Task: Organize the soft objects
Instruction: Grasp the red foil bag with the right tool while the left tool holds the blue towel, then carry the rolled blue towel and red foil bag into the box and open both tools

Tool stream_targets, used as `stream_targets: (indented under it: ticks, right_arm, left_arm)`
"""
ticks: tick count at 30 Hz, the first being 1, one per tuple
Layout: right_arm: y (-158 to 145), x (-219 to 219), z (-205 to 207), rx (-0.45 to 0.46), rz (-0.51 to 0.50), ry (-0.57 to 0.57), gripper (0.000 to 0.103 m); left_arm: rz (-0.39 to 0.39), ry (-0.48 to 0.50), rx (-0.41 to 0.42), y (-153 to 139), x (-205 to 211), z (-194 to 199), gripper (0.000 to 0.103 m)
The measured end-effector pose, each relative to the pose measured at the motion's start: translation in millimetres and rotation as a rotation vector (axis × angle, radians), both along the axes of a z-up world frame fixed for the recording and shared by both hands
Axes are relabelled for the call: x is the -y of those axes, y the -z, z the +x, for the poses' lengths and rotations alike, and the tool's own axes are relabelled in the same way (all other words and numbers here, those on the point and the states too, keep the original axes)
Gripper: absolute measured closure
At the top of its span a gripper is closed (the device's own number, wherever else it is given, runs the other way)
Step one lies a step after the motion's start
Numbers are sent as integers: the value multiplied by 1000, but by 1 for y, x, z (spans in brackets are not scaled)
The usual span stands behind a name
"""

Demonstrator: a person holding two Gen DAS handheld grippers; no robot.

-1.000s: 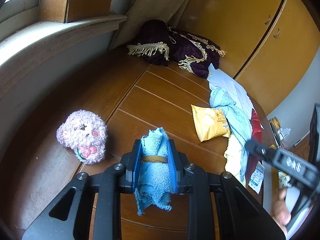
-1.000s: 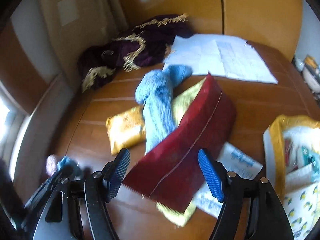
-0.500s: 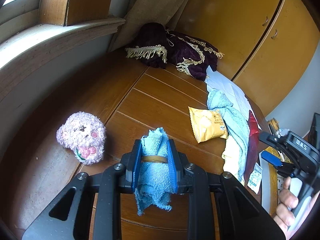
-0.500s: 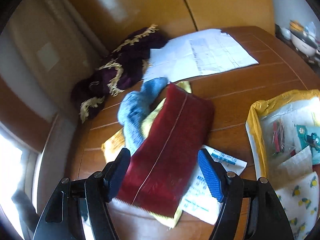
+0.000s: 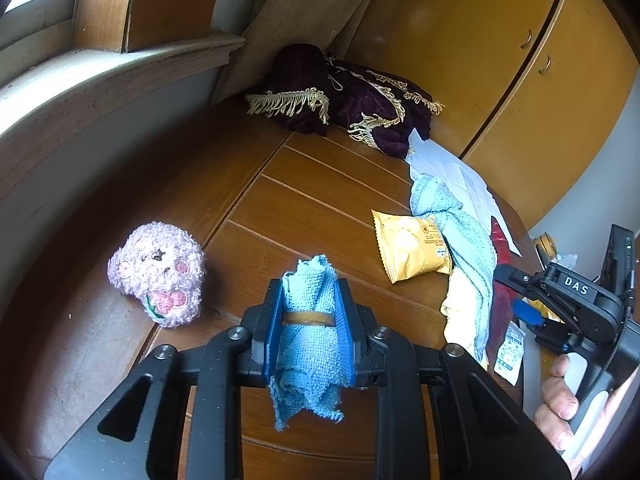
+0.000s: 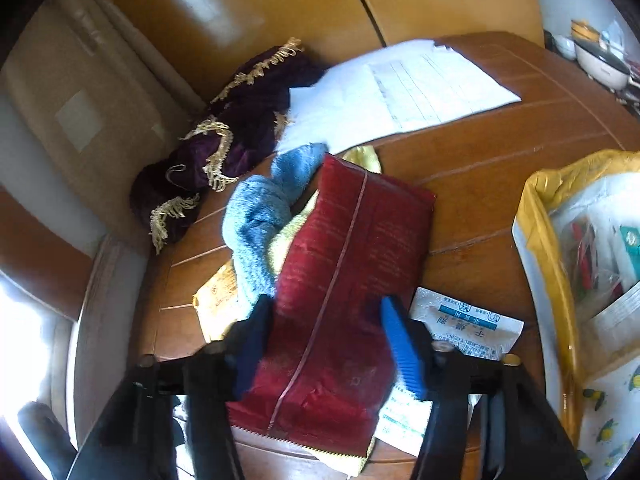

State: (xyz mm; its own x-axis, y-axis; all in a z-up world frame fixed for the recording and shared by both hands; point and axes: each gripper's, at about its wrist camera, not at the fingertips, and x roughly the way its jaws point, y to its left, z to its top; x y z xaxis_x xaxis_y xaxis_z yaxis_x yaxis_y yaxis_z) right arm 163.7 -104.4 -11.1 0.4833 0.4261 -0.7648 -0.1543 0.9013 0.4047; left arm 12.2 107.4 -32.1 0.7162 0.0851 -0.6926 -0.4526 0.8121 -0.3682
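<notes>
**Cloth, foil, paper and wood**

Looped blue terry cloth (image 5: 310, 328), frayed at the hem, bound by a tan rubber band (image 5: 309, 317). Ribbed blue plastic pads on matt black plastic fingers (image 5: 272, 328). Fluffy pink plush toy (image 5: 158, 272). Glossy yellow foil snack bag (image 5: 412, 246). Shiny, creased dark red foil pouch (image 6: 344, 280). Nubby pale blue towel (image 6: 260, 220). Deep purple velvet cloth (image 5: 352, 98) with gold fringe. Matt white paper sheet (image 6: 400, 88). Smooth varnished wooden table (image 5: 312, 200).

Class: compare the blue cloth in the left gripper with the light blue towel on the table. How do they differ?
The blue cloth is bunched, bound by a band and clamped upright in the left gripper; the light blue towel sprawls loose over a yellow snack bag. The cloth is brighter blue, the towel paler. Both look like soft terry.
</notes>
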Motion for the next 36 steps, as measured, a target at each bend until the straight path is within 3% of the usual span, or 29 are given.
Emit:
stream_targets:
  ticks: [3,9,19,23,28,31,36]
  right_arm:
    - [-12,-4,-10,68,-35,-22,78]
    - [-21,-3,-19,119,-72,-8,89]
    - [-34,37,-47,153,84,14,92]
    - [-52,54,-66,230,124,23,93]
    - [-74,73,-85,285,187,-8,93]
    - [-83,89,-94,304,189,-41,93]
    - [-95,131,-106,354,136,-29,93]
  left_arm:
    - [10,-2,4,0,1,-1,81]
    - [14,-7,-7,1,2,1,81]
    - [30,-3,18,-3,6,-1,81]
    - [54,15,61,-9,11,-6,81]
    - [5,51,120,-22,27,-8,81]
    - [-14,109,133,-35,61,-3,81]
    - [-29,303,182,-68,129,14,81]
